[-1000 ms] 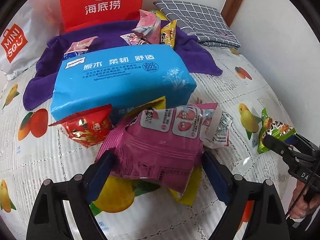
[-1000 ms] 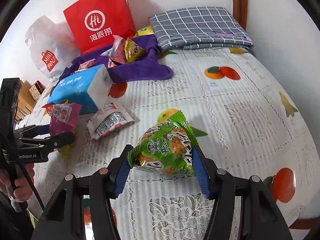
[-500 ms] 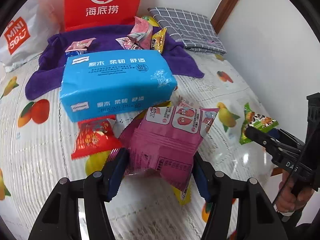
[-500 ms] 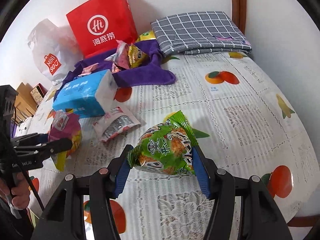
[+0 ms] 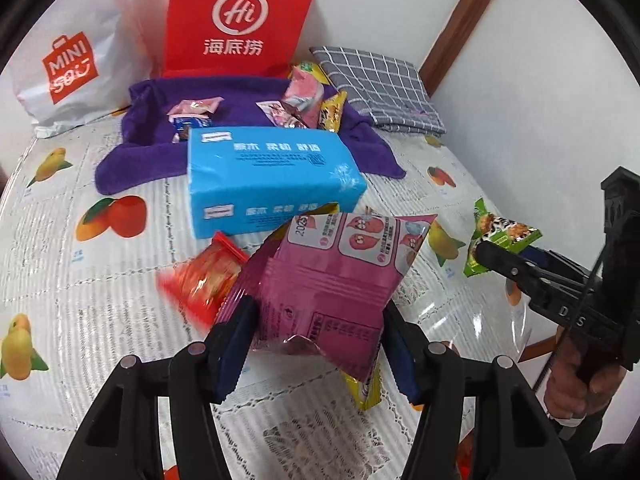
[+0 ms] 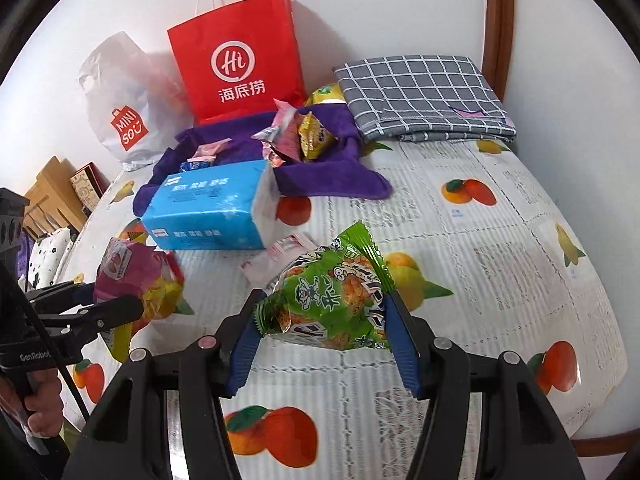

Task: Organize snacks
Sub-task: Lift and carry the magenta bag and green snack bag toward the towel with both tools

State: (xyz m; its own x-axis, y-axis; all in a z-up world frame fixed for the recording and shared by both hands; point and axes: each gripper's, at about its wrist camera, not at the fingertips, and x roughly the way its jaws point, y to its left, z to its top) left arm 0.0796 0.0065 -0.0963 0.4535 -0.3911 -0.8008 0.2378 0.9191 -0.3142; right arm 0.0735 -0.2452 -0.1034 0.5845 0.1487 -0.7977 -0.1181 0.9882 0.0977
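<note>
1. Glossy crinkled plastic film: pink snack bag (image 5: 332, 276), pinched between the left jaws.
2. Same shiny film, green: green snack bag (image 6: 336, 300) between the right jaws.
3. Matt black plastic arms with blue ribbed pads (image 6: 404, 344) on the right gripper (image 6: 324, 340); alike on the left gripper (image 5: 316, 344).
4. Smooth, slightly glossy blue plastic wrap: tissue pack (image 5: 272, 176), ahead of the left jaws.
5. Soft, fuzzy matt cloth: purple towel (image 6: 332, 180), beyond that pack.
6. Matt red paper: shopping bag (image 6: 240, 60), furthest ahead.
7. Woven checked cloth, matt: grey folded fabric (image 6: 424, 96), ahead-right of the right jaws.
8. Clear glossy plastic over lace-patterned tablecloth (image 6: 500, 240), beneath both jaws.
</note>
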